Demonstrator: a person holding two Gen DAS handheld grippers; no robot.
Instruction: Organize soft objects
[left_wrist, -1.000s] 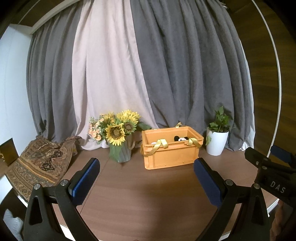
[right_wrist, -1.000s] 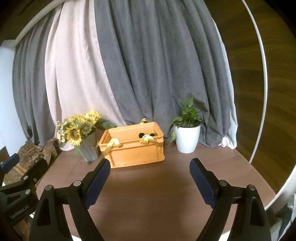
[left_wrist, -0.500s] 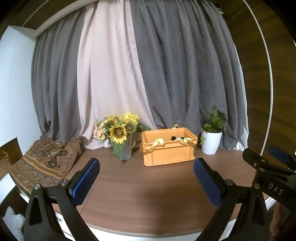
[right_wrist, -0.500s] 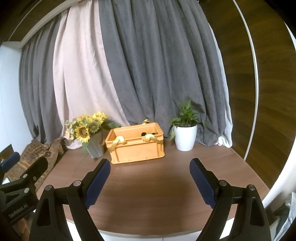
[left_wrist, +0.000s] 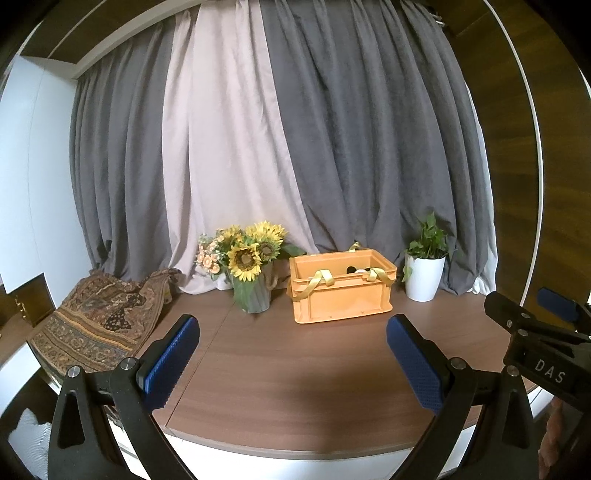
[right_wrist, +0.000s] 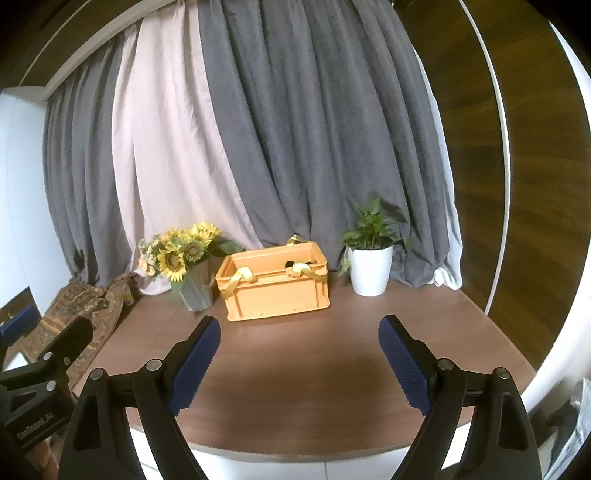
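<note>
An orange crate (left_wrist: 341, 297) with yellow ribbon handles stands at the back of the brown table; it also shows in the right wrist view (right_wrist: 275, 288). A black-and-white soft toy (left_wrist: 360, 270) peeks above its rim. A patterned cloth (left_wrist: 96, 321) lies folded over the table's left end, and shows in the right wrist view (right_wrist: 85, 314). My left gripper (left_wrist: 293, 363) is open and empty, well in front of the crate above the table's near edge. My right gripper (right_wrist: 299, 363) is open and empty too, beside it.
A vase of sunflowers (left_wrist: 251, 269) stands left of the crate, a white potted plant (left_wrist: 424, 273) right of it. Grey and pale curtains hang behind. The table's front edge (left_wrist: 295, 448) curves just below my fingers.
Both grippers have pulled back and up from the table; the crate now looks smaller and farther, and the table's front edge has come into view. Jaws stay open.
</note>
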